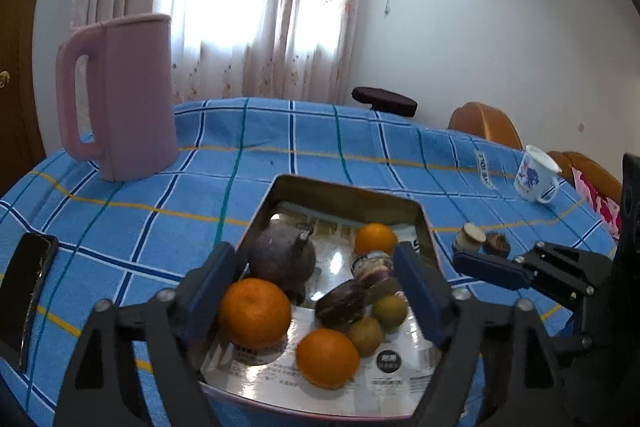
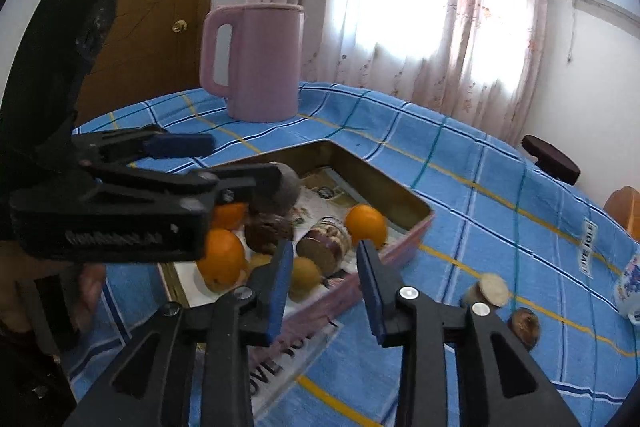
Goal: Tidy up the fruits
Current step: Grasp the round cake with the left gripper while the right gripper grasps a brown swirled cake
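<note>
Over the shallow rectangular metal tray point(image 1: 418, 217), the left gripper point(image 1: 316, 285) gapes empty above the oranges point(image 1: 255, 313). Beside the tray's near edge, the right gripper point(image 2: 326, 285), narrowly parted and empty, risks knocking that edge and rolling fruit out.

Both tools share one build: the left gripper point(image 1: 316, 291) and the right gripper point(image 2: 324, 279) have black plastic linkage arms with triangular cut-outs, joined by round silver screws. Their fingers point(image 1: 420, 291) carry flat dark-blue pads. A raised lettered marking runs along the left gripper's black body.
</note>
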The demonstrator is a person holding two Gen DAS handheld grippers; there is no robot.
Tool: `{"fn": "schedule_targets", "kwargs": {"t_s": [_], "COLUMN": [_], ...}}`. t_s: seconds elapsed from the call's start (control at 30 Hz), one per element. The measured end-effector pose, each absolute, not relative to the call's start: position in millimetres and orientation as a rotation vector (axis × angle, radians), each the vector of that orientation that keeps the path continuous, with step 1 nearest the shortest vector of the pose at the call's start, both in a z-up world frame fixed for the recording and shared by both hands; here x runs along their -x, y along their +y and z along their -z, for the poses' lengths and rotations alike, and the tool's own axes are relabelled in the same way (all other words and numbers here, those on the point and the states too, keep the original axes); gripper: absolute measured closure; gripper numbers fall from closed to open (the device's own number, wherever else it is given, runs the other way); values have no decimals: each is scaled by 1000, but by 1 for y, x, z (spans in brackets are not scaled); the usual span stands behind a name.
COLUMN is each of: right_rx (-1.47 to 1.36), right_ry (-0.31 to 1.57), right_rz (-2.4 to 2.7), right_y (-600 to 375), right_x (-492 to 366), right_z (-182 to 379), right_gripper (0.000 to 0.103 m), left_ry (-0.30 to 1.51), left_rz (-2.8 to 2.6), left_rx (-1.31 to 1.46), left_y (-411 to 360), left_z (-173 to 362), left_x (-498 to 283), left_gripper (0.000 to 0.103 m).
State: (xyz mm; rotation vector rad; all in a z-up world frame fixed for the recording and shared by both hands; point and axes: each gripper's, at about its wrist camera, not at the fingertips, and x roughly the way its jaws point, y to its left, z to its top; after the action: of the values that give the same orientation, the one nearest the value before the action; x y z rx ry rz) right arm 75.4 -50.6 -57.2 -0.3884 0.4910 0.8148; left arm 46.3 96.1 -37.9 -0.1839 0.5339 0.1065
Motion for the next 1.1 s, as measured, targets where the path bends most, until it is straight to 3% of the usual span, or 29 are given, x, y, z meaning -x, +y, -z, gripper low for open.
{"fn": "schedule_targets", "kwargs": {"t_s": [0.13,0.27,0.3,0.83,0.87,0.9,0.93,1.1], "right_rx": [386,297,273,248,232,213,200,172], "right_ry": [485,524,541,814,825,835,842,799], "right_rz": [-707,-559,-540,-523,-528,-538,-546,-523], "right_y": [-90,-140,-149,-157,-158,-161,-163,-176], "right_x": [-92,-126,-134,-193,-195,-196,-198,-189], "right_z": [48,42,42,82,83,84,85,80], "right_gripper": [65,41,39,39,43,60,63,63], "left_ry": [514,510,516,572,574,579,582,607], "left_rz": [-81,-41,-26,25,26,31,32,66], "left_rx": [169,143,131,7,3,-4,-10,-37], "left_y": [81,59,53,-1,-3,-6,-10,-28], "left_z": [32,28,28,30,31,32,32,35], "left_x": [-47,-52,-54,-92,-93,-95,-96,-104], "left_gripper": [10,6,6,5,5,4,4,4]}}
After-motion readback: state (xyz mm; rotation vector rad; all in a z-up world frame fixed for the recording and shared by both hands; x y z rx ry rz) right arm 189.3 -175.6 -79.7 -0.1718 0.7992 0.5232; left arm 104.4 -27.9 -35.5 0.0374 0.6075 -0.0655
